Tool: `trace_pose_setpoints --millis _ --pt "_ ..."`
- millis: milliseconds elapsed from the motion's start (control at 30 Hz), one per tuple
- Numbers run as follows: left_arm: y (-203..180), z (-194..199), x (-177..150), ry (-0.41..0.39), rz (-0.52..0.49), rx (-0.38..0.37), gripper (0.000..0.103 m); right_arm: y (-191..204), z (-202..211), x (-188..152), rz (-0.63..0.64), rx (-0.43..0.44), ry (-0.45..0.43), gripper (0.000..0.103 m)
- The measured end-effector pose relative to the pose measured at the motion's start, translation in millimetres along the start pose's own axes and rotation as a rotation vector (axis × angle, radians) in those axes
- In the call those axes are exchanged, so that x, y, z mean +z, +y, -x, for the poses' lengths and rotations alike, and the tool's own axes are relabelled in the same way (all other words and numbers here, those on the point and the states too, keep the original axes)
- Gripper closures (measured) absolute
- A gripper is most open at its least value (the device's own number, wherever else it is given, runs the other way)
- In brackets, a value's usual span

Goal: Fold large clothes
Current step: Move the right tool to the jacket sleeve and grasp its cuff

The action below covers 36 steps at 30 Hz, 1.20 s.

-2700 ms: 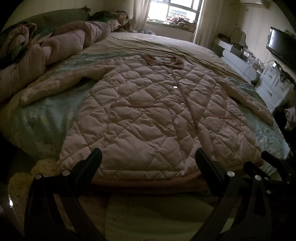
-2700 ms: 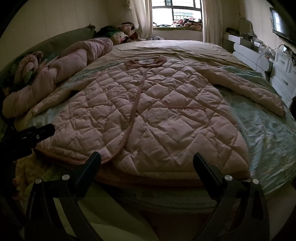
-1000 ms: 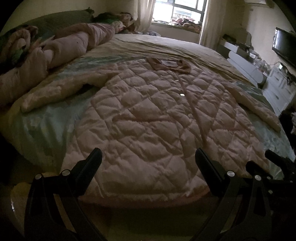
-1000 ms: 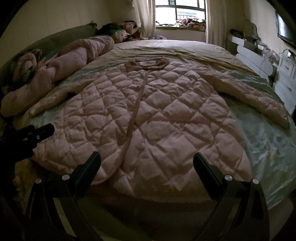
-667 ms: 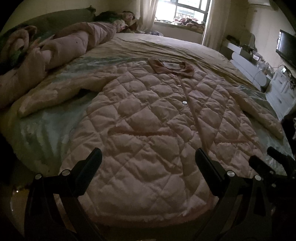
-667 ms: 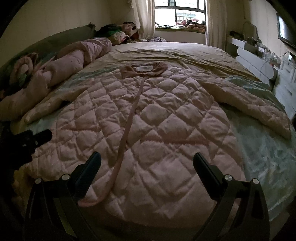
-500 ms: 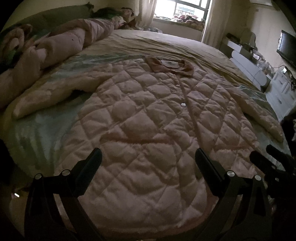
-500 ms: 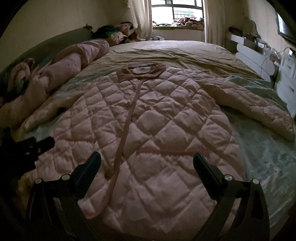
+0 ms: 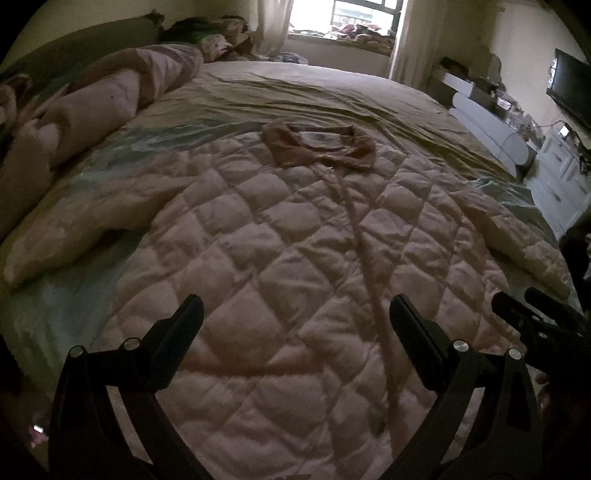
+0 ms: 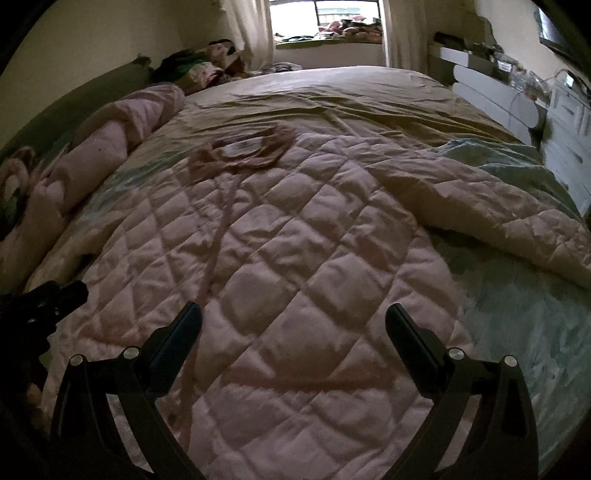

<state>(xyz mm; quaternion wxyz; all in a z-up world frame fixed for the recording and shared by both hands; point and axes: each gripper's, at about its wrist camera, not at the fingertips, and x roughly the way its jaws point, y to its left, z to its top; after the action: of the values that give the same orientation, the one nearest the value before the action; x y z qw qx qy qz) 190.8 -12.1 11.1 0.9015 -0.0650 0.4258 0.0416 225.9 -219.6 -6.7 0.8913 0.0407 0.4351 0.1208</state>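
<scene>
A large pink quilted coat (image 9: 280, 251) lies flat, front up, on the bed, its brown collar (image 9: 317, 146) at the far end and both sleeves spread to the sides. It also fills the right wrist view (image 10: 295, 258), with its collar (image 10: 240, 151) far off and its right sleeve (image 10: 498, 210) stretched to the right. My left gripper (image 9: 295, 317) is open and empty above the coat's lower part. My right gripper (image 10: 293, 321) is open and empty above the lower right part. Each gripper shows at the edge of the other's view.
The bed sheet (image 9: 332, 92) is beige at the far end and pale blue at the sides. A rolled pink duvet (image 9: 92, 107) lies along the left edge. White drawers (image 9: 561, 177) and a TV (image 9: 570, 88) stand to the right. A window (image 10: 328, 18) is at the back.
Both grippers have moved forward from the bed's near edge over the coat's hem and now hover above its lower half. The coat has not moved. Both grippers stay open.
</scene>
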Motion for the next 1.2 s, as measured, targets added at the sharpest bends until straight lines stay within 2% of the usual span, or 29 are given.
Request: trace_pose_setpoints --millis 300,733,900,1200 --pt "-14 -35 36 0.012 -0.026 -0.029 0.009 -49 -23 28 -0.093 -0.084 -0.012 0.004" --pt "-25 -92 67 0.059 -0.031 0.001 0.009 -130 -46 48 -0.248 -0.199 -0.021 0.004" --pt "-27 -114 73 0.083 -0.035 0.020 0.009 -179 -58 47 -0.369 -0.258 -0.012 0.004" --pt "-18 -146 81 0.117 -0.003 0.037 0.009 -296 -62 20 -0.714 -0.372 -0.002 0.004"
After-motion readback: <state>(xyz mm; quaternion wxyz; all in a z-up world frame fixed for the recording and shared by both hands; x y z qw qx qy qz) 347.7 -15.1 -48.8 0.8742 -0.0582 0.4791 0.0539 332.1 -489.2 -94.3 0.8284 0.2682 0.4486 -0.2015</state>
